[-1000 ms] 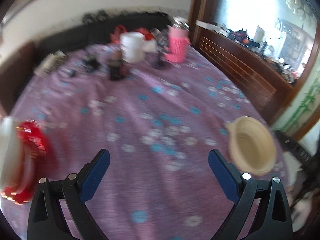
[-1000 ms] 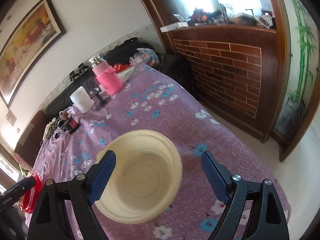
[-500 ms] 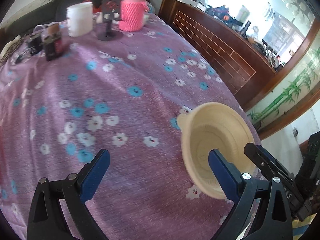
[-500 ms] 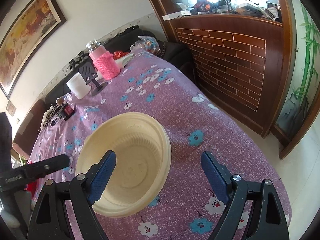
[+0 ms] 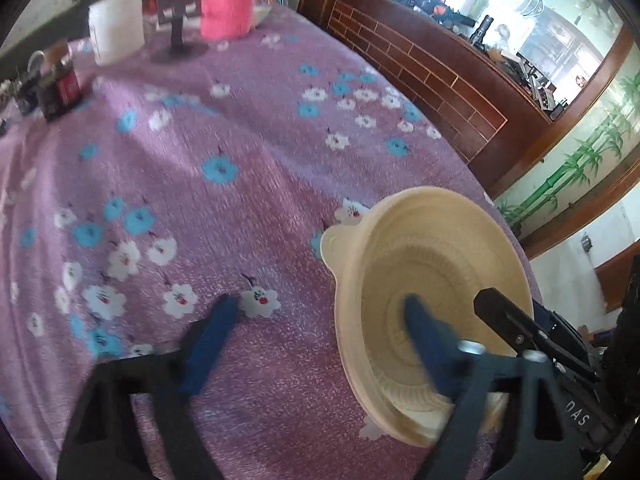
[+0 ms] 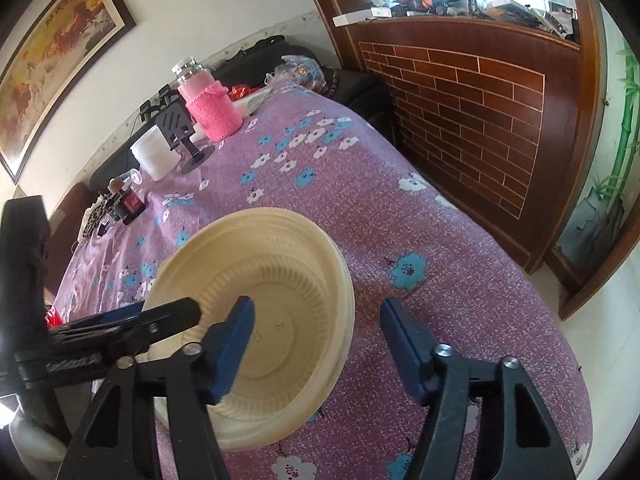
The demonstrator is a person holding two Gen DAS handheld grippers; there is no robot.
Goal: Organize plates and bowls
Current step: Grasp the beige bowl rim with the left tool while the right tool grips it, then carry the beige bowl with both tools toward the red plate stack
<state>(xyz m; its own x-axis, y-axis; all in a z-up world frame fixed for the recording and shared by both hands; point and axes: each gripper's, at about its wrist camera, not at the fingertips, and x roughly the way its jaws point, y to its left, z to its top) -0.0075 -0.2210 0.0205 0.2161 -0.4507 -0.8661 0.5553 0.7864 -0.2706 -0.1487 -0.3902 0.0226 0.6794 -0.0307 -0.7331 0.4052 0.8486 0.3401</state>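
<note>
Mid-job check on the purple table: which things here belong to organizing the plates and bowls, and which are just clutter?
Part of the job:
- cream bowl
- left gripper, jaws closing over the bowl's near wall
- right gripper, jaws closing over the bowl's right wall

Just lying about:
- pink knitted jar
- white cup
- black phone stand
- small dark bottle

Left tool [image 5: 320, 320]: black plastic frame with triangular cut-outs, two blue padded fingers [image 5: 212, 336], blurred.
Left tool screws: silver round heads near the finger bases.
Right tool [image 6: 316, 328]: same black frame, blue ribbed pads [image 6: 232, 348], silver screw heads on each arm.
Markings: white letters "DAS" on the right tool's black body in the left wrist view; faint embossed lettering on the left tool's side in the right wrist view.
</note>
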